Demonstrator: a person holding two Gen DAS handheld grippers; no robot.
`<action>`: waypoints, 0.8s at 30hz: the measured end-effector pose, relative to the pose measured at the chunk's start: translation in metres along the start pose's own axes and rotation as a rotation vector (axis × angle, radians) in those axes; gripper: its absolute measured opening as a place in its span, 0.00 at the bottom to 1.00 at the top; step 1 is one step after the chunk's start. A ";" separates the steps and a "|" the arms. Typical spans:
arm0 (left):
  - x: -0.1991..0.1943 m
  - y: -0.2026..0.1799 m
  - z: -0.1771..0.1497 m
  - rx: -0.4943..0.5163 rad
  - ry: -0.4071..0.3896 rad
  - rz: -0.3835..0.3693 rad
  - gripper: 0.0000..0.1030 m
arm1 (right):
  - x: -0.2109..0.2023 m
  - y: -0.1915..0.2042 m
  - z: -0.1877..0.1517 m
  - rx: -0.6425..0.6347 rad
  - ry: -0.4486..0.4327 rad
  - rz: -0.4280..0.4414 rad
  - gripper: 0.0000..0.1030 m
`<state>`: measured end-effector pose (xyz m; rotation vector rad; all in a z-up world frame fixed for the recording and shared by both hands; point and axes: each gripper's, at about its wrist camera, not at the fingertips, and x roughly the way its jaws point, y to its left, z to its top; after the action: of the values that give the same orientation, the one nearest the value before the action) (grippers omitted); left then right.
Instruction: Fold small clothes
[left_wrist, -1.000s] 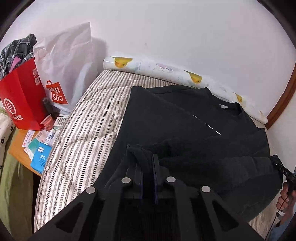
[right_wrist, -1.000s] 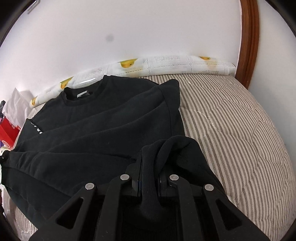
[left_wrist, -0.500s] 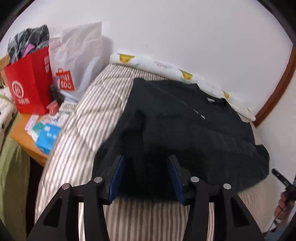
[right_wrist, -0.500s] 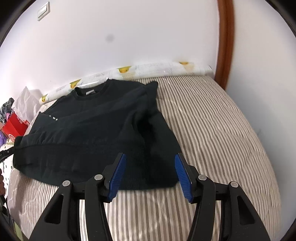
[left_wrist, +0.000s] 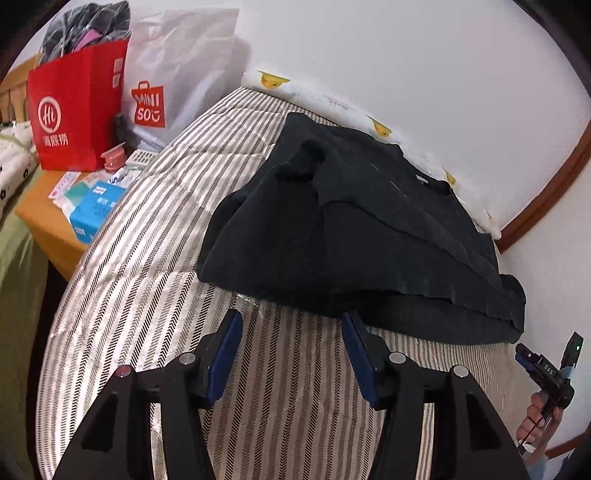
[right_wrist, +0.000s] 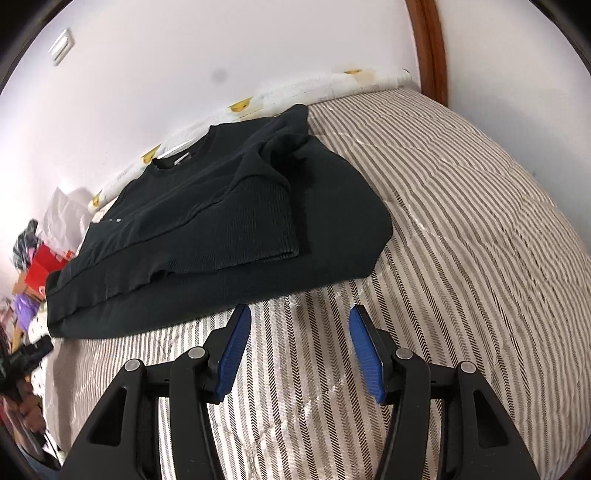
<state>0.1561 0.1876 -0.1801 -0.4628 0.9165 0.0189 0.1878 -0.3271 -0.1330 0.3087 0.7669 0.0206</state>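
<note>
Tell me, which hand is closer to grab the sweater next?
Probably the left. The left gripper, its jaws opening and empty, sits nearly against the black sweater's hem; the right gripper, open and empty, shows striped mattress between.

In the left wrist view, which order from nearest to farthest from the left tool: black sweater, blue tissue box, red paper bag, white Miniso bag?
From the left tool, whose jaws are opening with nothing between them:
1. Black sweater, just ahead on the striped bed.
2. Blue tissue box, left, on the wooden side table.
3. Red paper bag and white Miniso bag, far left: too close to call.
</note>
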 end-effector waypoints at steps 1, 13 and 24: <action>0.002 0.002 0.000 -0.011 0.001 -0.009 0.52 | -0.001 -0.001 0.000 0.014 -0.004 -0.004 0.53; 0.021 0.013 0.011 -0.112 -0.005 -0.101 0.47 | -0.004 -0.017 0.009 0.119 -0.057 -0.031 0.53; 0.028 -0.013 0.013 -0.011 -0.016 -0.002 0.44 | 0.015 -0.003 0.014 0.104 -0.033 -0.002 0.53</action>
<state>0.1859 0.1758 -0.1905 -0.4729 0.9009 0.0254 0.2083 -0.3321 -0.1348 0.4062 0.7369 -0.0259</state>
